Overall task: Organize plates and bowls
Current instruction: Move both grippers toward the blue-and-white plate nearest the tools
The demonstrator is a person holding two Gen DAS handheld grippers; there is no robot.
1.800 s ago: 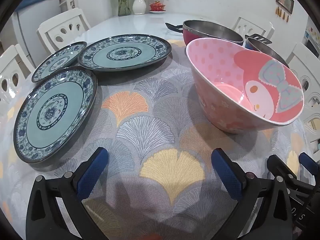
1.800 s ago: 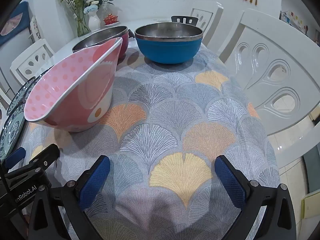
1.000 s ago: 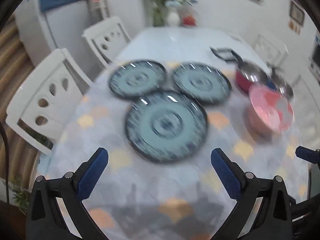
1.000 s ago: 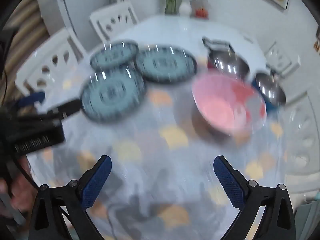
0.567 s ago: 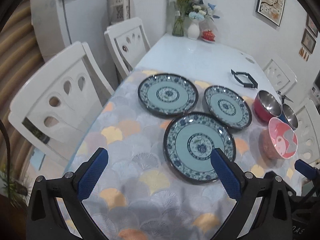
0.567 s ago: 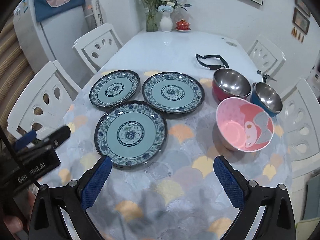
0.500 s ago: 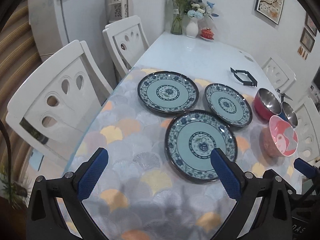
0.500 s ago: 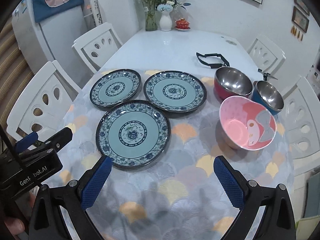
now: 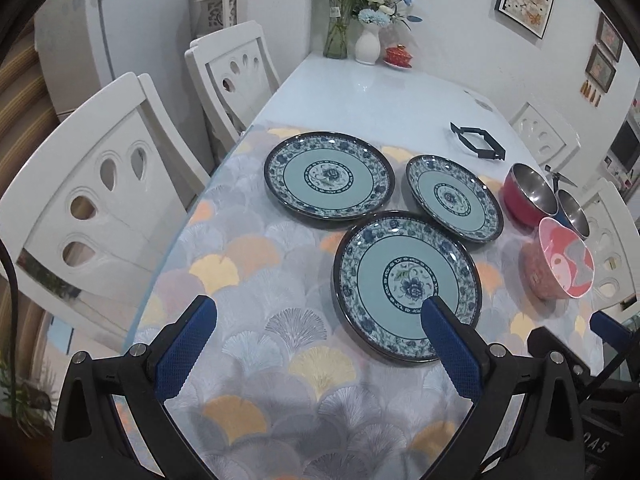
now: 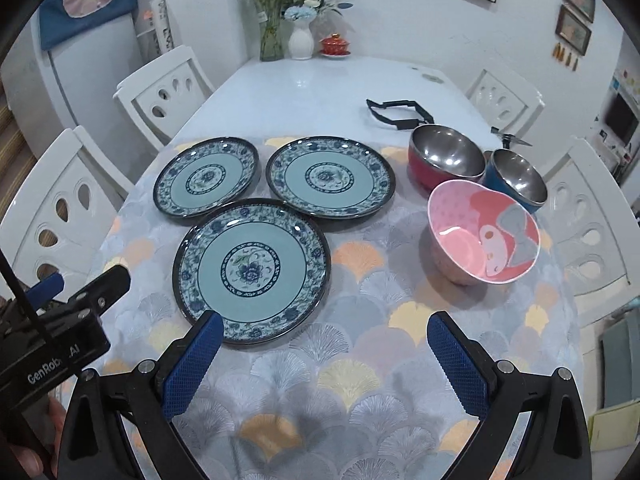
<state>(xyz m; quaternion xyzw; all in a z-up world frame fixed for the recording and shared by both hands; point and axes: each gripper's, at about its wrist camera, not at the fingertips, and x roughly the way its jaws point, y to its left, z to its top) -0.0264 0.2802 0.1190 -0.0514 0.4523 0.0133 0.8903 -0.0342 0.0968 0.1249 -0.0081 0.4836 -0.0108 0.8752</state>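
Observation:
Three blue-patterned plates lie flat on the fan-print cloth: a near plate, a far left plate and a far right plate. To their right stand a pink cartoon bowl, a red steel bowl and a blue steel bowl. The left wrist view shows the near plate, the two far plates and the pink bowl. My left gripper and right gripper are open, empty, held high above the table's near end.
White chairs stand along both sides of the table. A black folding trivet, a flower vase and a small red lidded cup sit on the bare white far half. The left gripper body shows in the right wrist view.
Both grippers have risen from low over the cloth to a high view over the whole table. In the last half second they have barely shifted. Plates and bowls have not moved.

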